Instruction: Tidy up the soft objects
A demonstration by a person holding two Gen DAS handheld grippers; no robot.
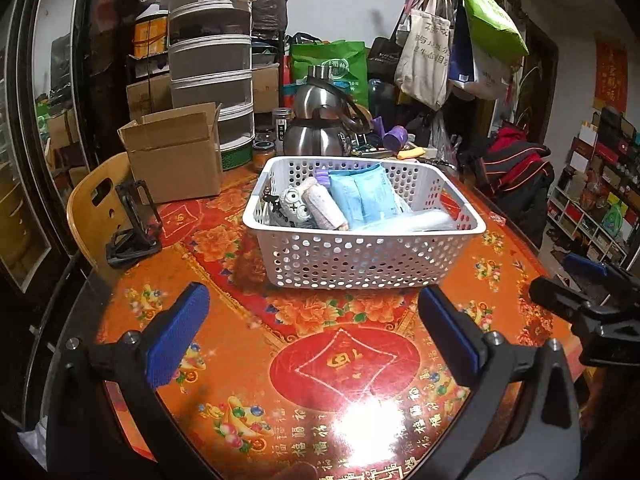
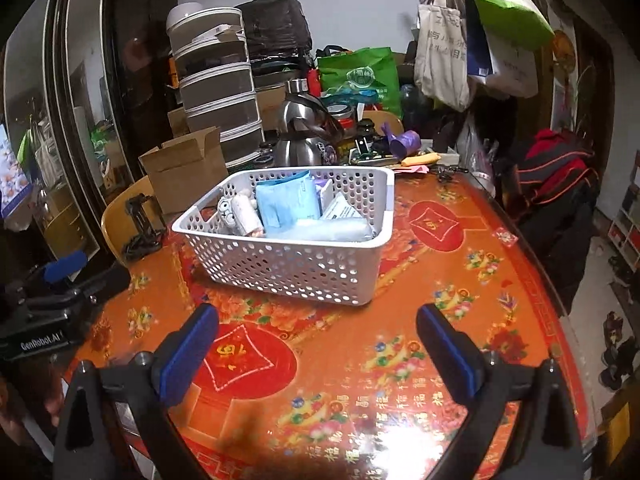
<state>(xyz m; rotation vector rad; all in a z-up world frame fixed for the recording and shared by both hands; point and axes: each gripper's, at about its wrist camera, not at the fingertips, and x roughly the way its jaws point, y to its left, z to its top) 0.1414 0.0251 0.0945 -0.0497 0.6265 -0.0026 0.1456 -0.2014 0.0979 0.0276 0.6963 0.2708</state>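
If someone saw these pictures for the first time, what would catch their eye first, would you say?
Probably the white perforated basket at the middle of the table, packed with light blue packets and a rolled cloth. Next, the glossy red-and-orange tablecloth under it. In the foreground the left tool and the right tool both stand open and empty, short of the basket.

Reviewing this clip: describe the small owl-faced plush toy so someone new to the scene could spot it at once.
Start at the white perforated plastic basket on the orange patterned table. Look into its left end, where the small grey-white plush toy sits against the wall beside a rolled speckled white cloth. Its two big round eyes set it apart from the flat light-blue soft packets further right.
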